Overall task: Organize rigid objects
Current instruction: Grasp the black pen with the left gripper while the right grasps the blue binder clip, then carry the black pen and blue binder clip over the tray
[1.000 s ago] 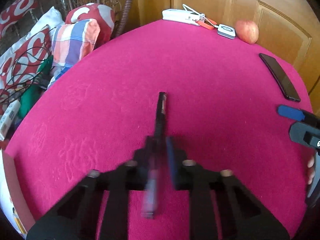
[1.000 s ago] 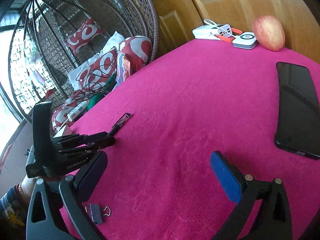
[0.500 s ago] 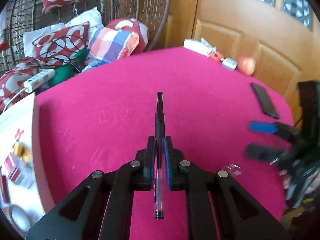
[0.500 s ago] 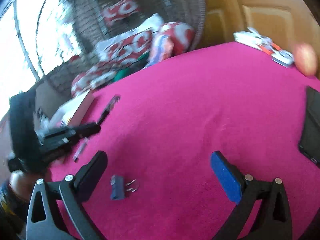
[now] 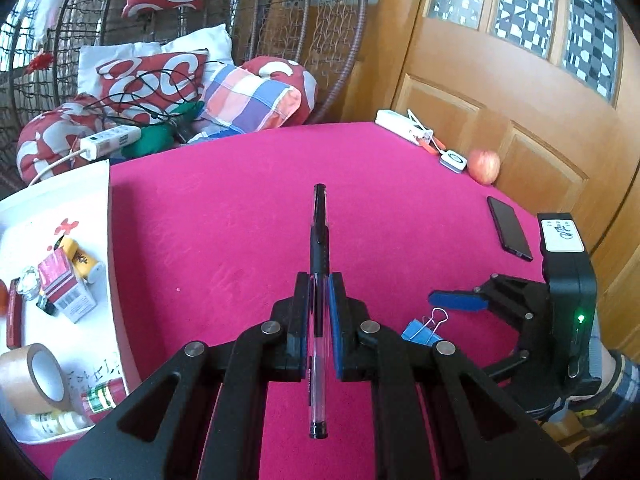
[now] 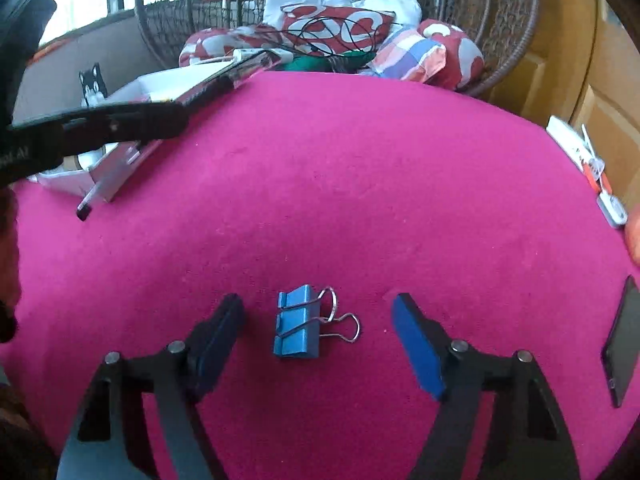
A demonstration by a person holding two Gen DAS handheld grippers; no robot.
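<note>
Evidently the pen (image 5: 319, 276) was clamped between the pads of the left gripper (image 5: 319, 296), its capped end pointing forward over the pink tablecloth (image 5: 248, 208) and its clear barrel running back between the jaws, so it was held off the cloth rather than lying on it. Just to the left, at the table's edge, a white box (image 5: 102, 208) was seen with small goods already gathered in it: a roll of brown tape (image 5: 28, 378), a red-and-white carton (image 5: 66, 286), a yellow tube (image 5: 82, 258) and some small bottles, which was taken to mean that part of the sorting had been done and that the pen was bound for the same box, though it had not yet been set down there. A blue binder clip (image 6: 298, 324) was lying on the cloth between the spread fingers of the right gripper (image 6: 318, 336), touched by neither pad, so that gripper was judged to be released and poised for a grasp not yet made. Farther off, a black phone (image 5: 510, 228), an apple (image 5: 484, 166), a small white device (image 5: 453, 160) and a white power strip (image 5: 402, 126) were left along the far edge of the table, untouched; whether these were meant to be tidied as well could not be told, but at the least the pen and the clip were judged to remain to be put away
</note>
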